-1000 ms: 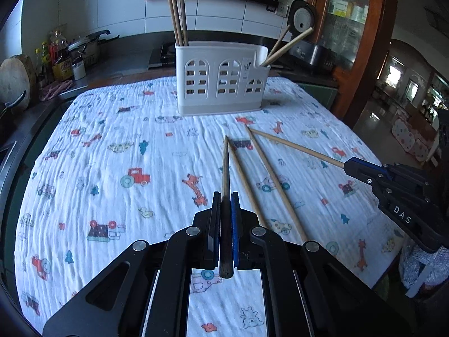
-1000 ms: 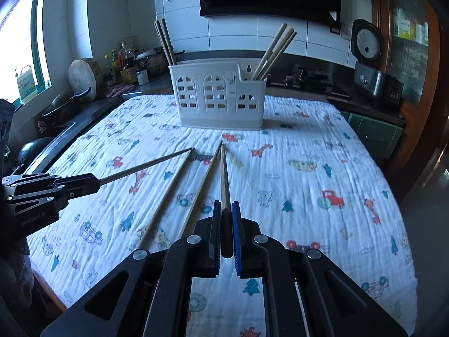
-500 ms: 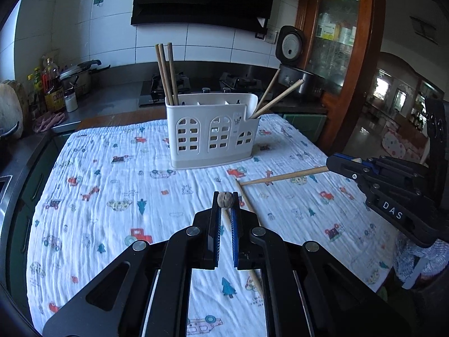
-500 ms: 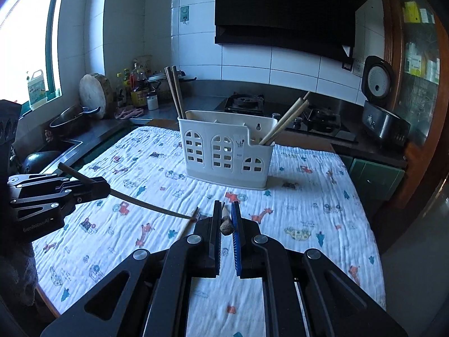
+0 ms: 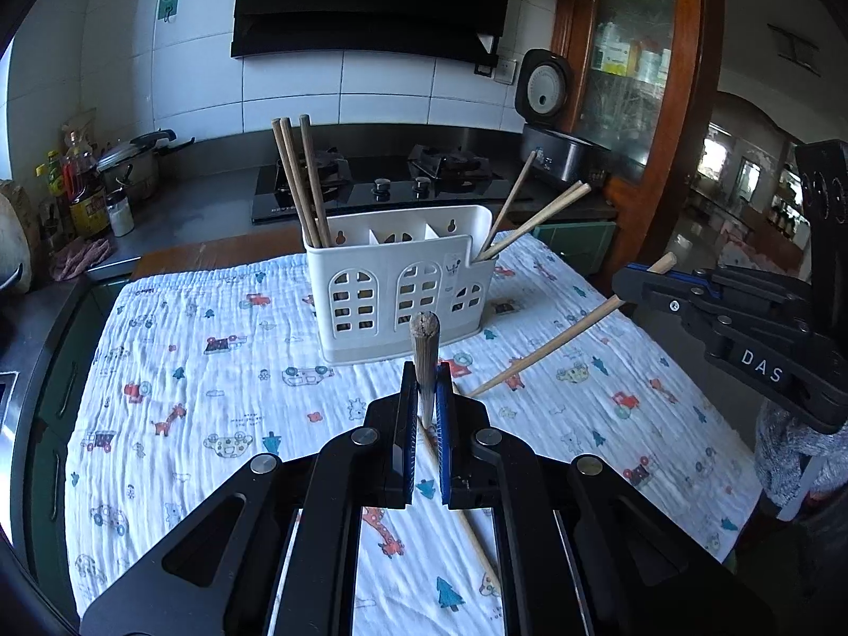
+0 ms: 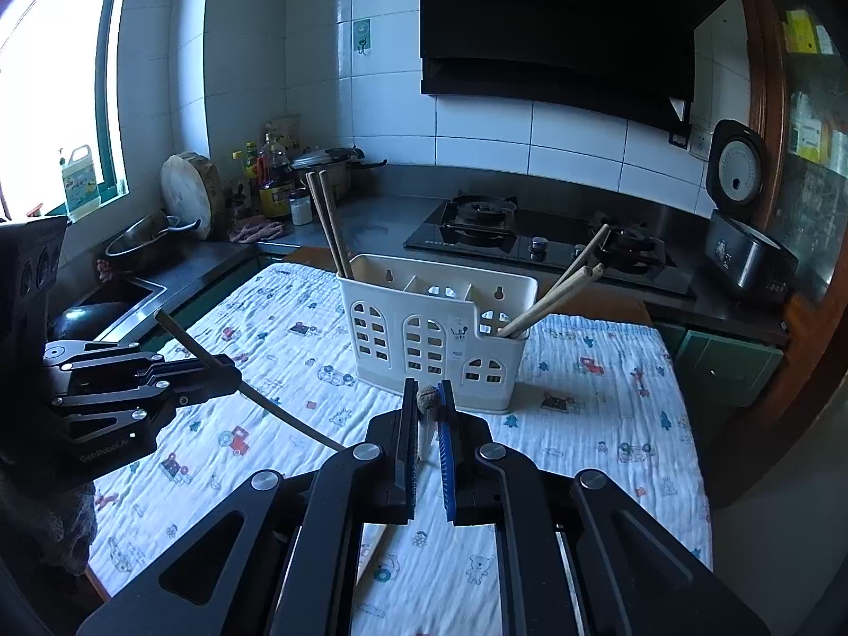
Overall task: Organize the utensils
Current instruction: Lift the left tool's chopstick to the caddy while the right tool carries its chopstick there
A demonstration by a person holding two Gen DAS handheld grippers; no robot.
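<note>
A white utensil holder (image 5: 397, 286) (image 6: 434, 344) stands on the patterned cloth, with dark chopsticks (image 5: 299, 180) in its left compartment and light ones (image 5: 535, 217) in its right. My left gripper (image 5: 424, 376) is shut on a wooden chopstick (image 5: 425, 342), its end tilted up toward the camera. It shows dark in the right wrist view (image 6: 275, 403). My right gripper (image 6: 426, 397) is shut on another chopstick (image 6: 426, 403), seen in the left wrist view (image 5: 551, 344) slanting down to the cloth. One more chopstick (image 5: 466, 524) lies on the cloth below my left gripper.
The cloth-covered table (image 5: 212, 371) ends at a counter with a gas hob (image 5: 381, 180), a rice cooker (image 6: 742, 244) at the right, pots and bottles (image 6: 275, 180) at the left, and a sink (image 6: 122, 291) beside the table's left edge.
Both grippers have lifted their chopsticks off the cloth and tilted them up; the cameras now look higher, toward the holder and the kitchen wall.
</note>
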